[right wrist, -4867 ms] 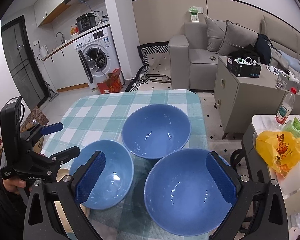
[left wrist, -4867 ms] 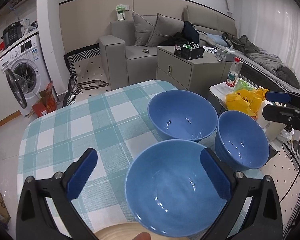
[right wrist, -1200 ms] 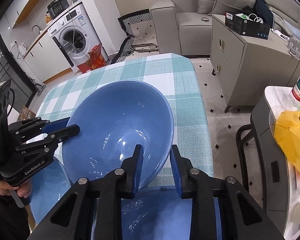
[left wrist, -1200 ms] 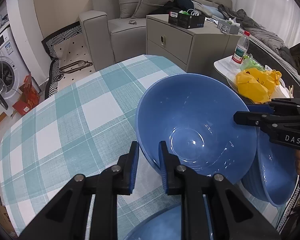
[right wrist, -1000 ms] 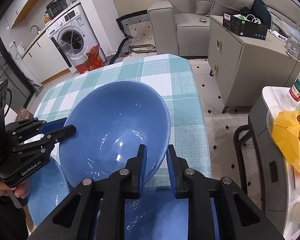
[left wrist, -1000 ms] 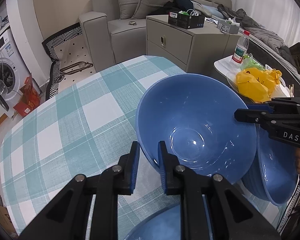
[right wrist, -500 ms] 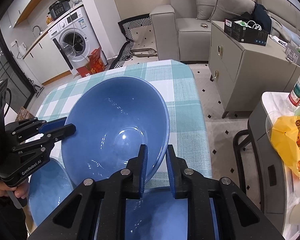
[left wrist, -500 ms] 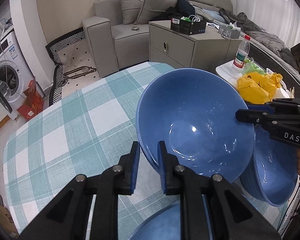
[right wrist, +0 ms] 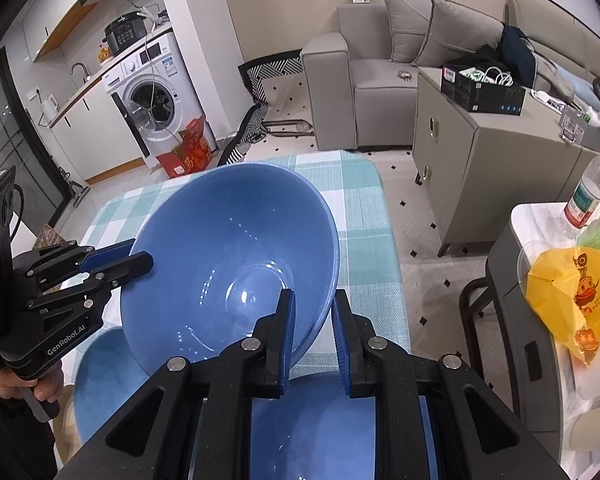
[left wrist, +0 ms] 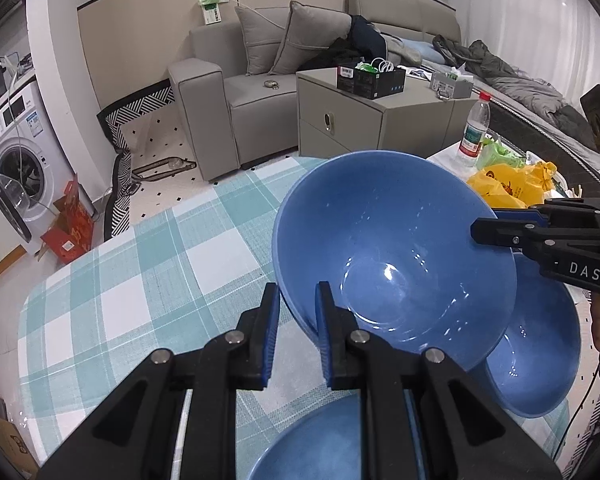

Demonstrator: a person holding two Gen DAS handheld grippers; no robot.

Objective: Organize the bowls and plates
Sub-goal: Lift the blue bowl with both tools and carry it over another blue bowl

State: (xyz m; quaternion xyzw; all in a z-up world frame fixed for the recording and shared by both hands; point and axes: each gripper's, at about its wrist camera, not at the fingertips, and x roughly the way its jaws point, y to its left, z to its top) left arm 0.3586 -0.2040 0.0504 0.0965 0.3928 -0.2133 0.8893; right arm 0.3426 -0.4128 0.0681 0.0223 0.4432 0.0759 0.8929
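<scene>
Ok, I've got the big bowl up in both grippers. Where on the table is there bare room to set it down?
The checked tablecloth lies bare to the far side of the held bowl, out to the edge facing the sofa. It is crowded near you: one blue bowl sits under the right gripper, another under the left gripper.

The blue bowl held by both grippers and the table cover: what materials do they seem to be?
Blue bowl: probably glazed ceramic, possibly melamine; glossy, with sharp light reflections inside. Table cover: woven fabric, matte; a fine weave texture shows in the teal-and-white checks.
</scene>
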